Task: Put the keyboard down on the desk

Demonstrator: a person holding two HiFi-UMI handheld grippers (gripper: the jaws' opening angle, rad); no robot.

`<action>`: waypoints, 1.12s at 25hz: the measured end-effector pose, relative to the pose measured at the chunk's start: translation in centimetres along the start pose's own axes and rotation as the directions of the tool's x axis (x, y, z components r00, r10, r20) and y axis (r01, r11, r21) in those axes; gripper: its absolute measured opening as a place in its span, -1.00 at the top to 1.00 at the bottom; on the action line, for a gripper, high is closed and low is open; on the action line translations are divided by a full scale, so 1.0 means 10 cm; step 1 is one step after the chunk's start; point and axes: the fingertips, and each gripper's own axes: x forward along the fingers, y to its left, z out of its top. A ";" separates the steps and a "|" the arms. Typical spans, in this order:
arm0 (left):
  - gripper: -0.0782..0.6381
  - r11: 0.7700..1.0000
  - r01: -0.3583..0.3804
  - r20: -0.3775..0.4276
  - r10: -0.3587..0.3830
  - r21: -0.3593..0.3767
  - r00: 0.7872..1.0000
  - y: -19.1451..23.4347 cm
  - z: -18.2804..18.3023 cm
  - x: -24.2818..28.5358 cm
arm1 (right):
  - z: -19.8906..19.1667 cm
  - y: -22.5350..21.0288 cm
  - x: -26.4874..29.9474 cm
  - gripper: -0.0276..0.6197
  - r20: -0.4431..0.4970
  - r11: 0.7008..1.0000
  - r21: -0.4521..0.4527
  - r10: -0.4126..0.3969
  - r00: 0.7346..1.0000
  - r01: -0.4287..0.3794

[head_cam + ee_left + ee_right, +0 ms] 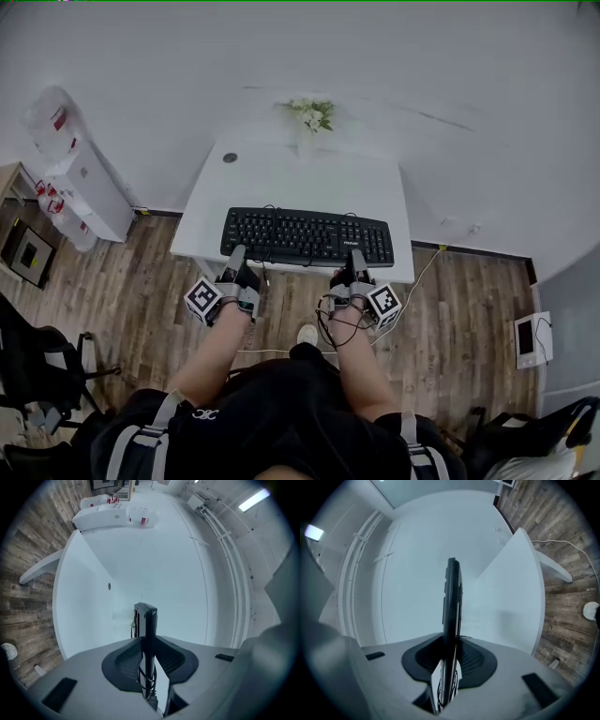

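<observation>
Head view: over the white counter the black keyboard is being carried, not yet set down.
The keyboard lies flat above the near edge of the counter; whether it touches the top I cannot tell. The left tongs and right tongs are each clenched on its near rim, pointing about level, with the forearms stretched forward side by side. As I judge, the next move asks for lowering both ends evenly, then releasing.

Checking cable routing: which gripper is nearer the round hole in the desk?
Left. The left gripper grips the keyboard straight in line with the hole; the right gripper grips it further right.
</observation>
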 end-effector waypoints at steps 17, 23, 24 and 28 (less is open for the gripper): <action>0.54 0.995 -0.101 0.053 0.101 0.015 0.994 0.52 0.06 1.60 | 0.71 -0.50 1.64 0.66 -0.061 0.993 0.054 -0.099 0.993 0.103; 0.54 0.990 -0.139 0.078 0.138 0.016 0.987 0.68 0.16 1.91 | 0.77 -0.63 2.05 0.66 -0.092 0.988 0.061 -0.136 0.986 0.142; 0.54 0.988 -0.155 0.079 0.153 0.014 0.985 0.71 0.17 1.94 | 0.77 -0.66 2.09 0.66 -0.093 0.987 0.061 -0.143 0.985 0.149; 0.53 0.986 -0.166 0.071 0.165 0.000 0.984 0.82 0.26 2.08 | 0.75 -0.77 2.23 0.66 -0.094 0.982 0.057 -0.177 0.980 0.182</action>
